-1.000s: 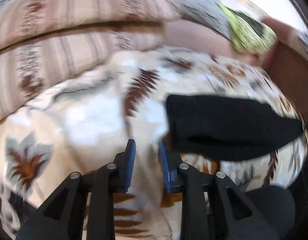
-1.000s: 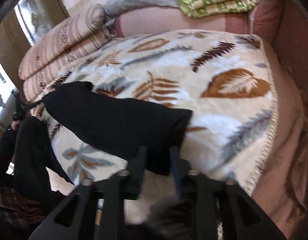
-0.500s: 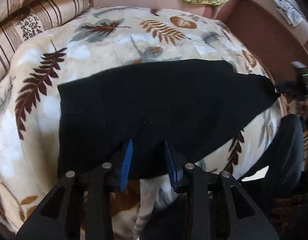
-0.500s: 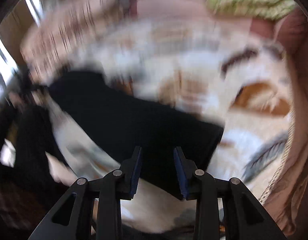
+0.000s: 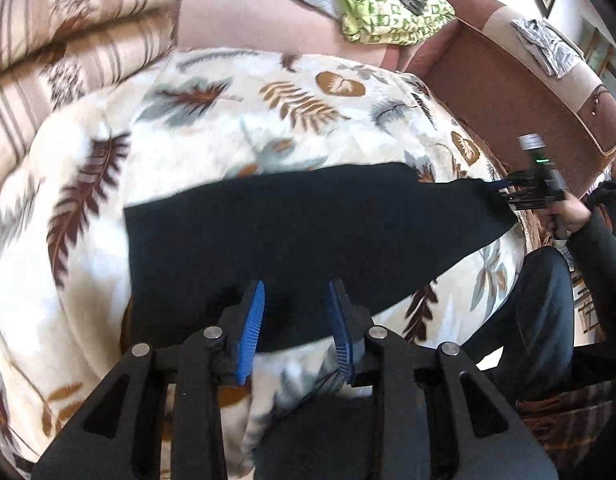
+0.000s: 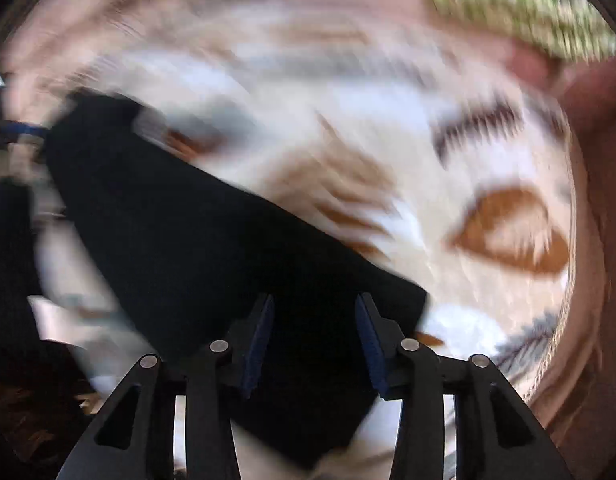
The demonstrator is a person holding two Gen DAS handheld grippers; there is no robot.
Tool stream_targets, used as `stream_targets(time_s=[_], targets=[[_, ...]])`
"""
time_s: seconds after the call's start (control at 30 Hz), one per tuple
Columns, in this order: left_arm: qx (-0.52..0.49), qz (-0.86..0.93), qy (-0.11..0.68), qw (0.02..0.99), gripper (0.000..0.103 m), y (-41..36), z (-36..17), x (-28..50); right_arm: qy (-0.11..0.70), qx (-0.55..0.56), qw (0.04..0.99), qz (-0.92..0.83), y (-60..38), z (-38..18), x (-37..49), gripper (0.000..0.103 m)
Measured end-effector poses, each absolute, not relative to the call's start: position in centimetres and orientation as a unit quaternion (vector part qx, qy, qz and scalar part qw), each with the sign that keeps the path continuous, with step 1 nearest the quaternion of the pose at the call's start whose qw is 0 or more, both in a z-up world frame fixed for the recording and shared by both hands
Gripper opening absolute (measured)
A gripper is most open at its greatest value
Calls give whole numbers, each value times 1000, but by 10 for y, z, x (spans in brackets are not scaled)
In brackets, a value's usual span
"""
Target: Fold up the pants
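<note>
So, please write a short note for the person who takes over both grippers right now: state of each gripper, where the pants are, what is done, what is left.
Left gripper: open, over the near edge of the black pants, holding nothing.
Right gripper: open, over the other end of the pants; its view is blurred by motion, so contact is unclear.
Pants: lying flat as one long dark band across the leaf-print blanket on the sofa. They look already folded lengthwise, but the layers cannot be told apart.
Left: probably grip one end and fold it over the other, then smooth the bundle.
</note>
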State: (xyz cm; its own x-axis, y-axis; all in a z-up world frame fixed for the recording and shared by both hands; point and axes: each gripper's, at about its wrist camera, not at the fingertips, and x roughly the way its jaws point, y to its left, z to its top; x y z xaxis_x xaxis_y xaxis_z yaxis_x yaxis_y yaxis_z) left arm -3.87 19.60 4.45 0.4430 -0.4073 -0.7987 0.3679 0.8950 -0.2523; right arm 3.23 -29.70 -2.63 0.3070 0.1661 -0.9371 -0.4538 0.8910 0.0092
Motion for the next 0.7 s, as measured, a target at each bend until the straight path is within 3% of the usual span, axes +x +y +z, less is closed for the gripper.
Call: stream_targets(time_s=[0.1, 0.23, 0.4, 0.5, 0.57, 0.7], targets=[[7, -215, 493, 843, 44, 185, 37, -30, 558, -91, 802, 192, -306, -23, 40, 45], [-1, -201, 533, 822, 44, 195, 5, -23, 549, -123, 808, 176, -292, -3, 28, 46], [-18, -203, 523, 828, 45, 198, 5, -30, 495, -39, 815, 300, -218, 26, 13, 51], [-23, -205, 523, 827, 45, 198, 3, -32, 504, -24, 767, 397, -148, 2, 7, 47], [-26, -207, 525, 825, 45, 200, 3, -34, 539, -82, 768, 336, -123, -35, 16, 47], [-27, -213, 524, 824, 45, 204, 4, -39, 543, 3, 790, 286, -131, -29, 29, 45]])
